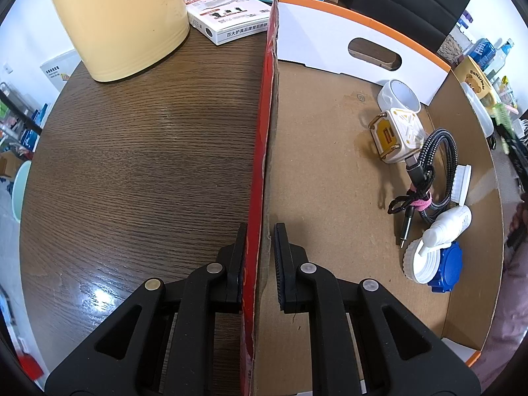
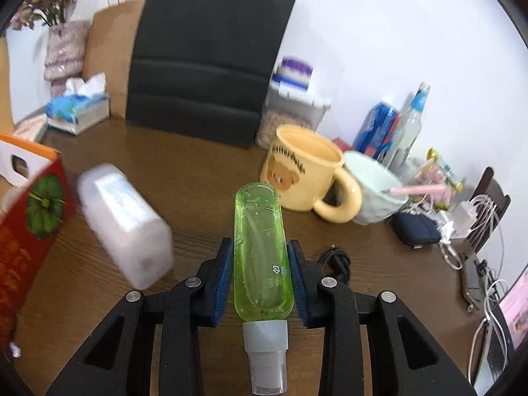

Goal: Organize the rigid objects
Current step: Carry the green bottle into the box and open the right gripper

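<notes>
From the left wrist view, the left tongs [image 1: 258, 264] pinch the red side wall of a cardboard box [image 1: 267, 105] — one pad outside, one inside. The box sits on the dark wooden bench [image 1: 132, 151]. Its far end is white with an orange edge and a hand hole.

Inside the box, toward its right side, lie a few things close together: a white round tub [image 1: 399, 96] at the far end, a white and yellow charger [image 1: 396, 135] touching it, a braided black cable [image 1: 432, 178] tied with a pink band, a small white brush [image 1: 462, 184], a little white bottle [image 1: 448, 226], a white lid [image 1: 419, 264] and a blue lid [image 1: 445, 269]. The left half of the box floor is bare.

Outside the box, on the bench, stand a big cream jug [image 1: 118, 19] and a white carton [image 1: 227, 16] with printed words.

From the right wrist view, the right tongs [image 2: 259, 277] squeeze a clear green bottle [image 2: 260, 250] with a grey cap. The cap points back at the camera — the round end points away. The bottle is held up above the bench.

Farther off on the bench are a yellow bear mug [image 2: 307, 175], a pale green bowl [image 2: 373, 188] touching it, and a cloudy plastic case [image 2: 125, 217] lying on its side. The red box corner [image 2: 29, 217] shows at the left.
</notes>
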{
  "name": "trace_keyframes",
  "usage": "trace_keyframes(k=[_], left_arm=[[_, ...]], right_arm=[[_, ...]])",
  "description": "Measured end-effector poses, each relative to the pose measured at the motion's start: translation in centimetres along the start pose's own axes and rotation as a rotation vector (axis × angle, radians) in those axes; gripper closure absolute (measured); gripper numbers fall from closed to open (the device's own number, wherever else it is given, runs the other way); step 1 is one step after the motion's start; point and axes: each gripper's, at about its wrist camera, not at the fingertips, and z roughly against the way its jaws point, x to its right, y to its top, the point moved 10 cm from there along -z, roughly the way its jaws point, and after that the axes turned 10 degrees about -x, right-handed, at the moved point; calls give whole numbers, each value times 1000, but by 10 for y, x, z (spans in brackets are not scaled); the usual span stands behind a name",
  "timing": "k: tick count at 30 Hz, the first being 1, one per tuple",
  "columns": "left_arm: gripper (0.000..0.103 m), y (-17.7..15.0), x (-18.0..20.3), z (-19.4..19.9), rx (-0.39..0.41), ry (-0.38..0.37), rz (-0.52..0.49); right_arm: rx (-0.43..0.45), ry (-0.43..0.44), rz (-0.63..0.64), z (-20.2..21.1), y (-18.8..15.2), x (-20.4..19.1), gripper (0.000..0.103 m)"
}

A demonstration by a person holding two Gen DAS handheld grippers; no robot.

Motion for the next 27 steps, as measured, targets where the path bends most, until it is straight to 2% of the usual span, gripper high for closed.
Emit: trace_keyframes(k=[4,8,12,16,20,27], left_arm=[[94,0,0,0,0,0,0],[94,0,0,0,0,0,0],[94,0,0,0,0,1,0],[94,0,0,0,0,0,0],[94,0,0,0,0,1,-1],[94,0,0,1,0,1,-2]], right_arm=[[74,38,19,42,13,-24,67],[115,146,71,78,28,-68,67],[127,289,173,106,38,-135,67],[104,397,276,121,38,-202,67],[53,431,347,116,29,-246,67],[-9,432,379,102,18,-266,66]])
